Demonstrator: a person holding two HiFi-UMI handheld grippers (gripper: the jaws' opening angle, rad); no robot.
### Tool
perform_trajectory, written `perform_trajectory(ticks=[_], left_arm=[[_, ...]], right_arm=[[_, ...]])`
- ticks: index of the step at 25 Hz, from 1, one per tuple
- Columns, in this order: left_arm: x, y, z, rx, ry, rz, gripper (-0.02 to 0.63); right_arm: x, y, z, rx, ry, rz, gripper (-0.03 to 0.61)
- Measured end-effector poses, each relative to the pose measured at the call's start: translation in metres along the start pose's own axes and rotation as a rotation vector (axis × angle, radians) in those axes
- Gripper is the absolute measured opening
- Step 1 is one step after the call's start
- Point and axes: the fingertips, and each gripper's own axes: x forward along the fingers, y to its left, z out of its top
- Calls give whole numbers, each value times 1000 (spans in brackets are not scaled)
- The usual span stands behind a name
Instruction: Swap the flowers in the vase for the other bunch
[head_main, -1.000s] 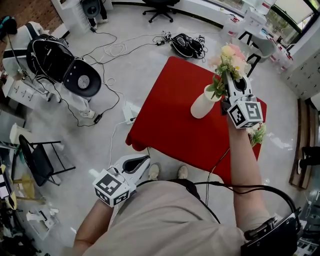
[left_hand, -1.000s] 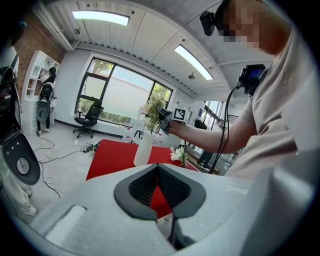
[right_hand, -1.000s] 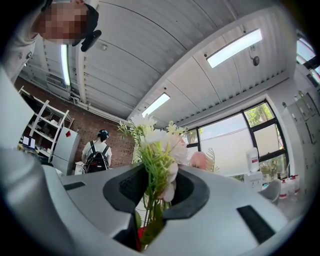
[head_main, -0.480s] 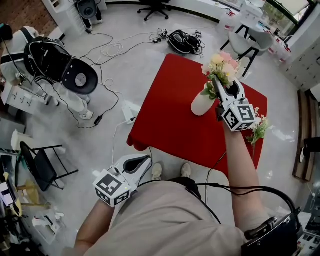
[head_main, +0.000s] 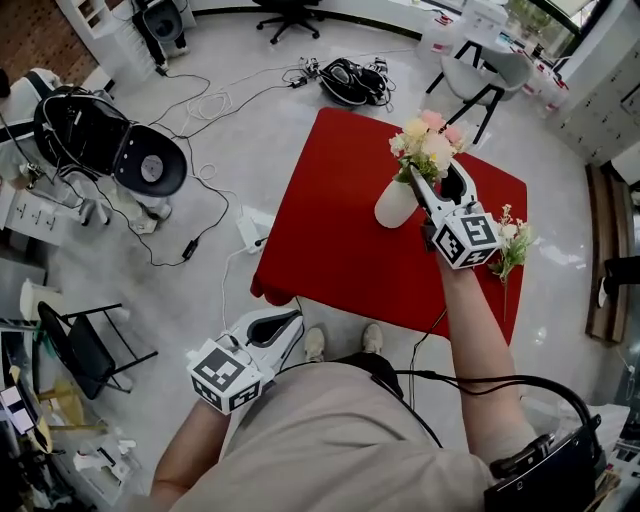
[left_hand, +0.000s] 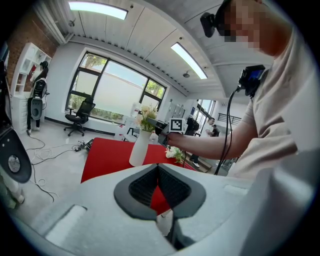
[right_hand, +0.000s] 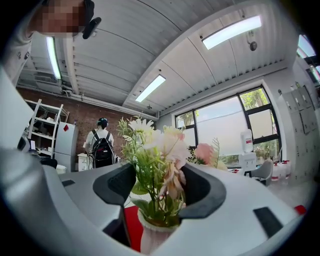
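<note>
A white vase (head_main: 393, 205) stands on the red table (head_main: 330, 240). A bunch of pink and cream flowers (head_main: 425, 140) sits in it. My right gripper (head_main: 438, 172) reaches level over the vase mouth, one jaw on each side of the stems. Its jaws have just been opening, and in the right gripper view the pads (right_hand: 120, 185) stand apart from the flowers (right_hand: 155, 145) above the vase (right_hand: 152, 240). The other bunch, small white flowers (head_main: 510, 245), lies near the table's right edge. My left gripper (head_main: 290, 320) hangs shut and empty by the person's waist.
A black office chair (head_main: 120, 135) and loose cables (head_main: 220, 100) lie on the floor to the left. A folding chair (head_main: 80, 330) stands at the lower left. Black gear (head_main: 355, 80) and a white chair (head_main: 490, 65) are beyond the table. A person with a backpack (right_hand: 102, 147) stands far off.
The right gripper has come down with the pink and cream bunch, whose stems now sit in the vase, and its jaws have spread apart. The left gripper has stayed put.
</note>
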Motion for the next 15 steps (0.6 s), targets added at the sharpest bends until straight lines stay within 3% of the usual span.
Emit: perform_trajectory(ticks=[15], left_arm=[[7,-3,-1,21,8,-75,6]], right_arm=[[-25,7,-23,10,66,-33,302]])
